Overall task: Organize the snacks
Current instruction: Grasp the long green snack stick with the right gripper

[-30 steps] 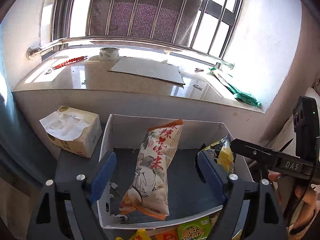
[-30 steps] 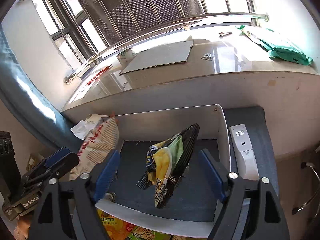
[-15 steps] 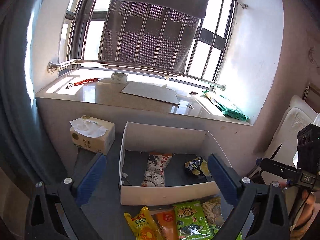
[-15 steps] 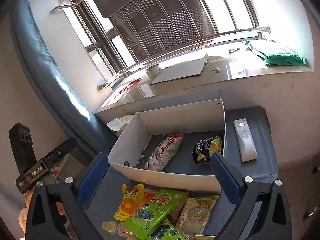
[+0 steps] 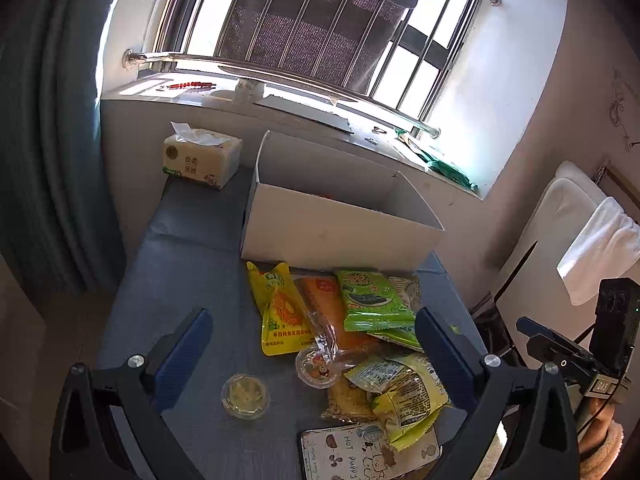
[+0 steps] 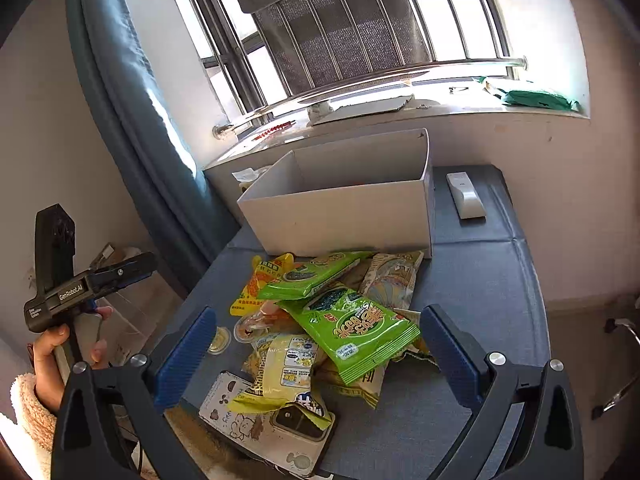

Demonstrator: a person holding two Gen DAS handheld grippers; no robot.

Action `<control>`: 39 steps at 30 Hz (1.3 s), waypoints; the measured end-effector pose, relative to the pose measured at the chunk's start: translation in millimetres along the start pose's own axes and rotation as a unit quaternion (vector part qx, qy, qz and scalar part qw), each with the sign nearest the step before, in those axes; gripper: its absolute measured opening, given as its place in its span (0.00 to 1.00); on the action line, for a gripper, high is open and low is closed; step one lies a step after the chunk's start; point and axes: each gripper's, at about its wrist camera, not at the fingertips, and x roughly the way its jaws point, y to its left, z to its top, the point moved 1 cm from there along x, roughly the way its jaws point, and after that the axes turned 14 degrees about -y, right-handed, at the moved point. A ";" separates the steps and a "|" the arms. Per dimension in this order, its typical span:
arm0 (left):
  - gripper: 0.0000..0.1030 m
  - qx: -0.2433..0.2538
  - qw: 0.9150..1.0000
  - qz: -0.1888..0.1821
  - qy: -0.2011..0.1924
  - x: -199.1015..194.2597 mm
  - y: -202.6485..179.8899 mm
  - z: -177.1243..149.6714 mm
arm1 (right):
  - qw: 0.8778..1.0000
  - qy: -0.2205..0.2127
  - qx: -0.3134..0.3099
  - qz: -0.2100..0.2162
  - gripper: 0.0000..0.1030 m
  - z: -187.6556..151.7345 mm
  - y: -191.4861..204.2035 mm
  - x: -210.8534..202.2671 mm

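A white cardboard box [image 5: 336,228] [image 6: 344,216] stands on the blue table; its inside is hidden from here. In front of it lies a pile of snack packets: a yellow corn bag [image 5: 280,308], green seaweed bags [image 5: 372,300] [image 6: 352,324], an orange packet [image 5: 328,304], a pale yellow bag [image 5: 404,392] [image 6: 288,368] and two small jelly cups [image 5: 245,396] [image 5: 318,368]. My left gripper [image 5: 312,344] is open and empty above the pile's near side. My right gripper [image 6: 316,344] is open and empty over the pile.
A tissue pack [image 5: 200,158] sits left of the box. A white remote [image 6: 464,196] lies right of the box. A phone in a cartoon case [image 6: 264,424] lies at the table's near edge. A windowsill [image 5: 280,108] and wall stand behind.
Both grippers have pulled back and up from inside the box, leaving the two packets in it. The snack pile in front of the box has come into view under them.
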 end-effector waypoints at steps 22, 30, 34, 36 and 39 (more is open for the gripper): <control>1.00 0.020 0.999 0.020 0.029 -6.6 25.4 -37.3 | 0.964 0.224 -0.053 -0.130 1.00 11.1 25.9 206.1; 1.00 0.032 0.998 0.033 0.049 -0.6 38.0 -51.4 | 0.942 0.304 -0.077 -0.122 0.70 -11.2 21.9 240.2; 1.00 0.040 0.996 0.033 0.066 8.8 41.1 -60.1 | 0.957 0.270 -0.069 -0.085 0.25 1.5 25.4 213.0; 1.00 0.039 0.996 0.034 0.076 16.2 43.0 -64.4 | 0.963 0.244 -0.078 -0.081 0.18 11.6 28.2 196.8; 1.00 0.035 0.995 0.029 0.088 26.3 44.4 -69.7 | 0.963 0.233 -0.109 -0.077 0.17 12.4 32.2 184.1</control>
